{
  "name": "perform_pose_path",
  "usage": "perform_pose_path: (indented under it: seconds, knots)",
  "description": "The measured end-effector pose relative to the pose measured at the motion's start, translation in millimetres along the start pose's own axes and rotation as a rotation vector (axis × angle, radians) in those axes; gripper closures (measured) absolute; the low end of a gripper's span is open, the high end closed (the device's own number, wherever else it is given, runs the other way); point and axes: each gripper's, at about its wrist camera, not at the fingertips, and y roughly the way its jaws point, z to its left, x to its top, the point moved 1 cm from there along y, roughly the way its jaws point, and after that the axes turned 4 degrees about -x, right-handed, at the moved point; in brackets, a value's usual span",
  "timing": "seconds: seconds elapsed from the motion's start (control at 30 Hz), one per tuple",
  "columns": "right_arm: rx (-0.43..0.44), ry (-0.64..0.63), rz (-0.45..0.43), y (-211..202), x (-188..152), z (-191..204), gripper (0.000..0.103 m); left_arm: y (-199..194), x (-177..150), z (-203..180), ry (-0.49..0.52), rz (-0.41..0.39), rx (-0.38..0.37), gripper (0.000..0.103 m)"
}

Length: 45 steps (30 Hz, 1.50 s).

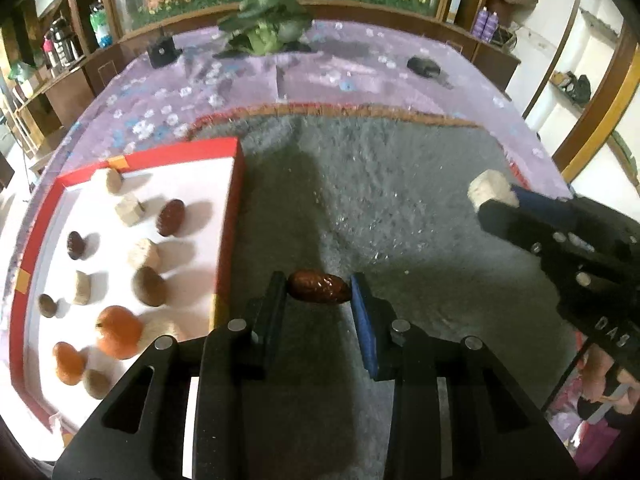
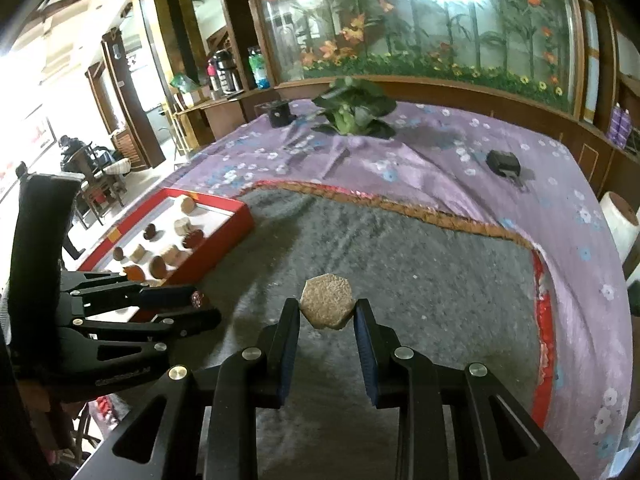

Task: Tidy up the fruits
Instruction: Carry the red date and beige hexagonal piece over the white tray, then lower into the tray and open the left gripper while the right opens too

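We see the left tool [image 1: 319, 290] pinching a brown date [image 1: 319, 287] at lower centre, the right tool [image 2: 327, 312] clamping a tan block [image 2: 327, 307], tray [image 1: 236, 184] at left.

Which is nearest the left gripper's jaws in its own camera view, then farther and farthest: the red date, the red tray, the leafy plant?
1. Red date: right between the left gripper jaws.
2. Red tray: beside it, on the left.
3. Leafy plant: far end of the table.
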Motion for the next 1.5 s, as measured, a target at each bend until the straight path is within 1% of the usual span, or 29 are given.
perform_pose_path:
  seconds: [0.07,0.1,0.2,0.27,0.33,0.47,0.5,0.57,0.93,1.13,1.27,1.4,1.43,1.5]
  knots:
    - [0.004,-0.015,-0.005,-2,2,8,0.076,-8,0,3,-0.011,-0.018,0.013,0.071]
    - [0.013,-0.035,-0.007,-3,3,18,0.076,-12,-1,5,-0.016,-0.028,0.026,0.071]
    - [0.022,-0.048,-0.007,-3,3,26,0.076,-20,-3,13,-0.038,-0.043,0.050,0.071]
    - [0.034,-0.061,-0.005,-1,4,36,0.076,-26,-5,20,-0.053,-0.060,0.081,0.071]
    - [0.050,-0.074,-0.004,0,5,47,0.076,-32,-8,27,-0.065,-0.071,0.091,0.071]
    - [0.076,-0.107,0.000,3,7,69,0.076,-38,-13,44,-0.106,-0.083,0.113,0.071]
    - [0.092,-0.122,0.002,5,9,80,0.076,-40,-14,49,-0.117,-0.085,0.120,0.071]
    - [0.099,-0.127,0.004,6,9,84,0.076,-43,-17,59,-0.137,-0.088,0.133,0.071]
    - [0.166,-0.212,0.037,24,19,131,0.076,-56,-33,118,-0.261,-0.095,0.224,0.071]
    - [0.199,-0.244,0.044,32,23,152,0.076,-62,-39,141,-0.305,-0.099,0.254,0.071]
    - [0.206,-0.257,0.053,39,23,164,0.076,-67,-44,155,-0.338,-0.105,0.263,0.071]
    - [0.223,-0.282,0.065,43,22,179,0.076,-69,-47,170,-0.378,-0.103,0.257,0.071]
    - [0.236,-0.300,0.075,47,22,188,0.076,-69,-46,175,-0.392,-0.101,0.251,0.071]
    - [0.242,-0.305,0.080,50,22,190,0.076,-69,-45,181,-0.406,-0.103,0.244,0.071]
